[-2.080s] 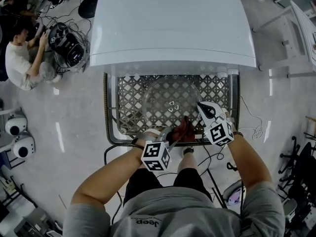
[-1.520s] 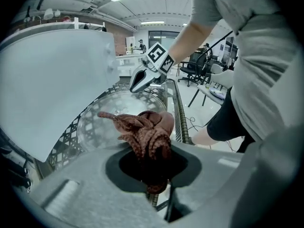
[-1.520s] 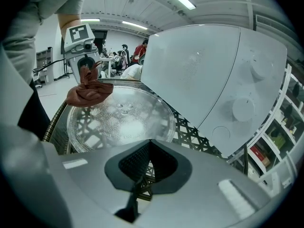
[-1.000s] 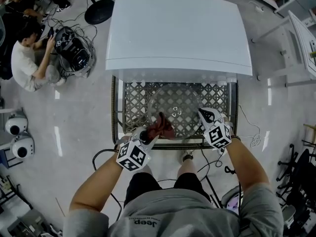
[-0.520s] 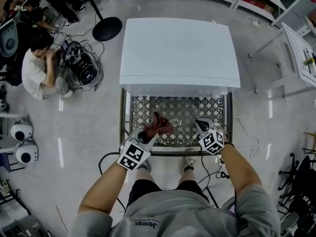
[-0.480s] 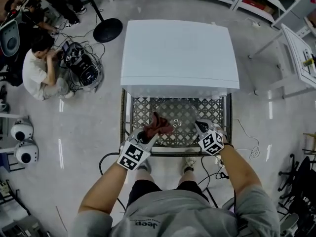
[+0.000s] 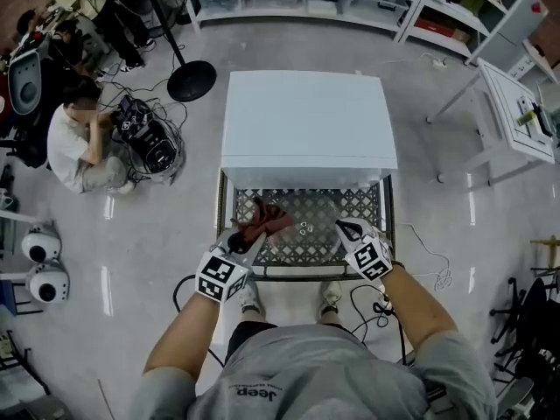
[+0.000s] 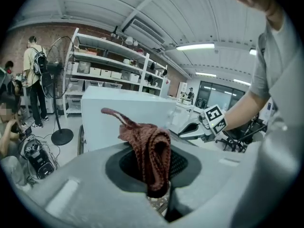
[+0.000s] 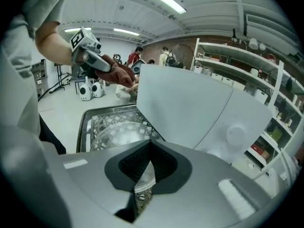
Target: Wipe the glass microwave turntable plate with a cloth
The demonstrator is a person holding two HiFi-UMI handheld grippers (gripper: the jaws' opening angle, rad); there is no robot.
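The glass plate [image 7: 306, 217] is lying on the lattice surface [image 7: 369, 201], in front of the white microwave [image 7: 306, 121]. The right gripper [image 7: 341, 227] is reaching to the plate's right edge, and its fingers [image 9: 166, 167] are pinching the glass rim between them. A reddish-brown knitted cloth [image 7: 262, 215] is hanging over the plate's left edge; whether it is touching the glass cannot be told. The left gripper [image 7: 246, 234] is clamping the cloth, its fingers [image 8: 185, 165] closing on the bunched folds while one loose end is sticking up. Off to the left, a person [image 7: 74, 147] is sitting on the floor beside cables and gear
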